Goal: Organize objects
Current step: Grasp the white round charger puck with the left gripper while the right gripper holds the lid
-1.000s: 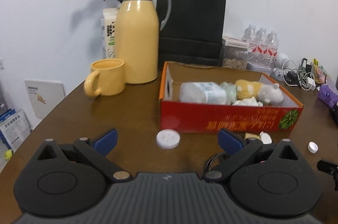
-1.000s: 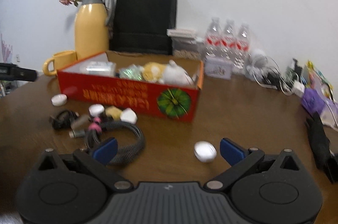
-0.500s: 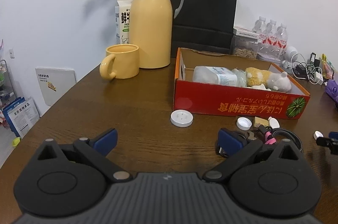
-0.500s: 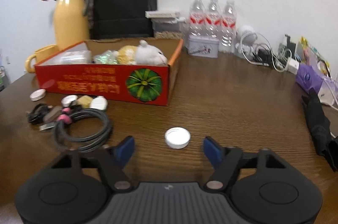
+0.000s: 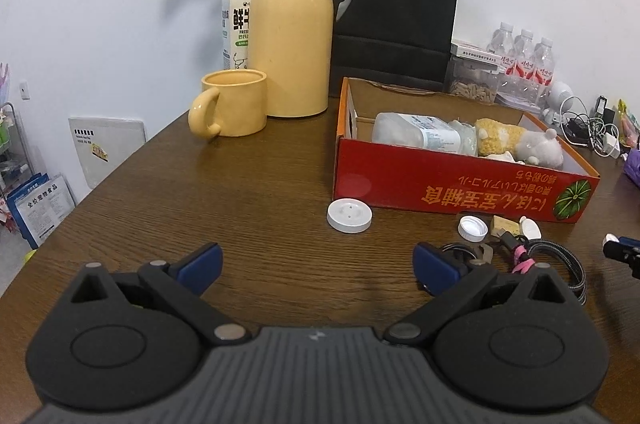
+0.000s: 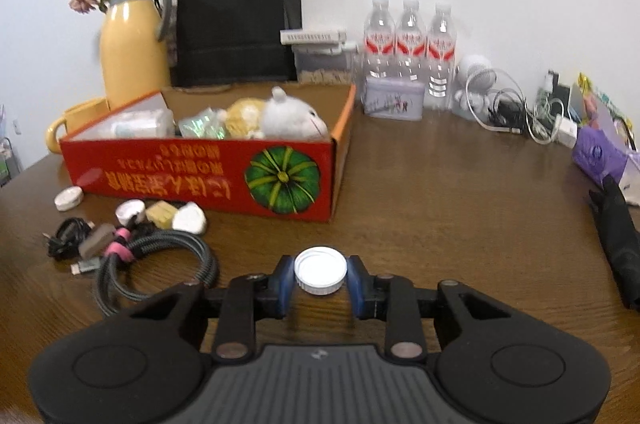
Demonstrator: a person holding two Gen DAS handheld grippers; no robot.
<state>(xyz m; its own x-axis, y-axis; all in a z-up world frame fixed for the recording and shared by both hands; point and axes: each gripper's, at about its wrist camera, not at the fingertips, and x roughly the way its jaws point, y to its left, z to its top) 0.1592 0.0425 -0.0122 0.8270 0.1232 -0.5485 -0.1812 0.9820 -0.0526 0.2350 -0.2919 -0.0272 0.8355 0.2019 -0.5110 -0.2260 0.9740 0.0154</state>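
Note:
A white bottle cap (image 6: 320, 270) lies on the brown table, between the blue pads of my right gripper (image 6: 320, 284). Its jaws are closing, and both pads touch the cap's sides. A red cardboard box (image 6: 200, 180) stands behind to the left, holding a plush toy (image 6: 294, 116), a bottle and a packet. My left gripper (image 5: 318, 264) hovers open over bare table with nothing between its fingers. Ahead of it lie a white round disc (image 5: 349, 215), another small cap (image 5: 473, 228) and the box (image 5: 440, 192).
A coiled braided cable (image 6: 160, 264) with pink ties lies left of the right gripper, beside small white and tan pieces. A yellow jug (image 5: 294, 36), yellow mug (image 5: 234, 104), black bag (image 5: 394, 16), water bottles (image 6: 408, 48) and tangled chargers (image 6: 520, 112) line the back.
The right gripper's jaws have come in from wide apart onto the white cap, which now sits between them. In the left wrist view the box has slid to the right.

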